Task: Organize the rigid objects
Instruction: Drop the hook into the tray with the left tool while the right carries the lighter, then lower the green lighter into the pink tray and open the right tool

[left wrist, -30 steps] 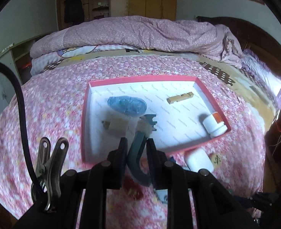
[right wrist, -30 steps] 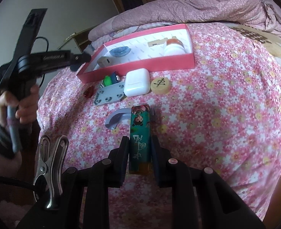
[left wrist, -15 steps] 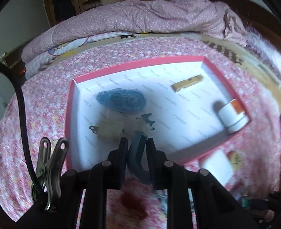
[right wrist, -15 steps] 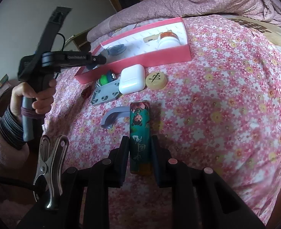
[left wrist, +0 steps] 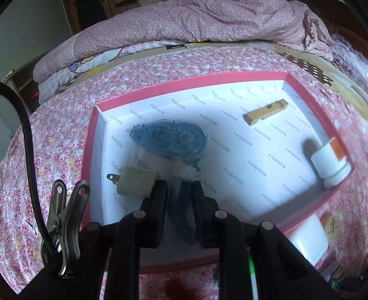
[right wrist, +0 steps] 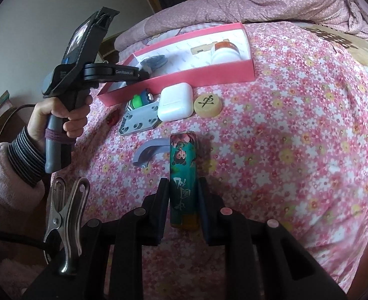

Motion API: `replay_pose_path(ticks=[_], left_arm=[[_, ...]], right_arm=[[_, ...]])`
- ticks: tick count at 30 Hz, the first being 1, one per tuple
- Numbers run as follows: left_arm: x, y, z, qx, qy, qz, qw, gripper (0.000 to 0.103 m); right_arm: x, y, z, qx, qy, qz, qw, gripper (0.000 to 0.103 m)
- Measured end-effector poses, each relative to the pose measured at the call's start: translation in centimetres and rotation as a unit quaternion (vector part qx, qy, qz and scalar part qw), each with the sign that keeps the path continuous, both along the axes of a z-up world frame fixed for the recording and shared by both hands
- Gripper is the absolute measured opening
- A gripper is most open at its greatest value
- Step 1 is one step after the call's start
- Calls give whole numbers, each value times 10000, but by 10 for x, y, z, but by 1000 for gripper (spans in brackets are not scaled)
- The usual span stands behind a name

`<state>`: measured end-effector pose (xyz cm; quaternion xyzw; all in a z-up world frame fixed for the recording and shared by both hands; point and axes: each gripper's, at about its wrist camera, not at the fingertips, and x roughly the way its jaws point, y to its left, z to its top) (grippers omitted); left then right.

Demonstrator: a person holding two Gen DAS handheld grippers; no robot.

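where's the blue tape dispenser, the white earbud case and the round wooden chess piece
blue translucent tape dispenser [left wrist: 168, 137], left wrist view, middle of its body
white rounded earbud case [right wrist: 175, 101], right wrist view, centre of its lid
round wooden chess piece [right wrist: 207, 104], right wrist view, its marked top face

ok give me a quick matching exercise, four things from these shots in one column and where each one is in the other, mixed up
Things:
1. blue tape dispenser
2. white earbud case
3. teal printed tube
4. white jar

Places:
A. between the right gripper's jaws
B. in the pink box, near its left wall
C. on the bedspread, outside the box, beside the round wooden piece
D. in the box's near right corner

Pairs: 1-B, 2-C, 3-A, 4-D
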<state>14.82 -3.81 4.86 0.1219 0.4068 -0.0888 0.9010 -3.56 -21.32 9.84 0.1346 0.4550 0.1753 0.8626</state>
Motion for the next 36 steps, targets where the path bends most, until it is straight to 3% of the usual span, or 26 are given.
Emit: replay_pose_path(ticks=[9,13,16,19,21,26,36], left_arm=[[-13,12,-3,-207,-64,40,9998,23],[-13,26,-3,-647,69,192,9977,23],[-16,31,-2,-767,88,189,9968,25],[-18,34,-1,-889,121,200,9958,31],[-21,36,0,-995,132,197,9948,41],[-27,33,1,-894,-38,260,9957,51],[-27,31,-1,-908,-90,364,9952,55]], right_arm=[[20,-6,30,-213,-340,-21,9992,23],[38,-12,45,-218,-453,-75,9987,23],[50,-17,52,-244,-501,-161,9983,23],[65,-18,56,-206,-494,-212,9983,23],[77,-19,57,-181,-474,-249,9984,23],[95,-20,62,-227,-473,-303,9982,23],[148,-22,68,-669,-547,-495,9950,23]])
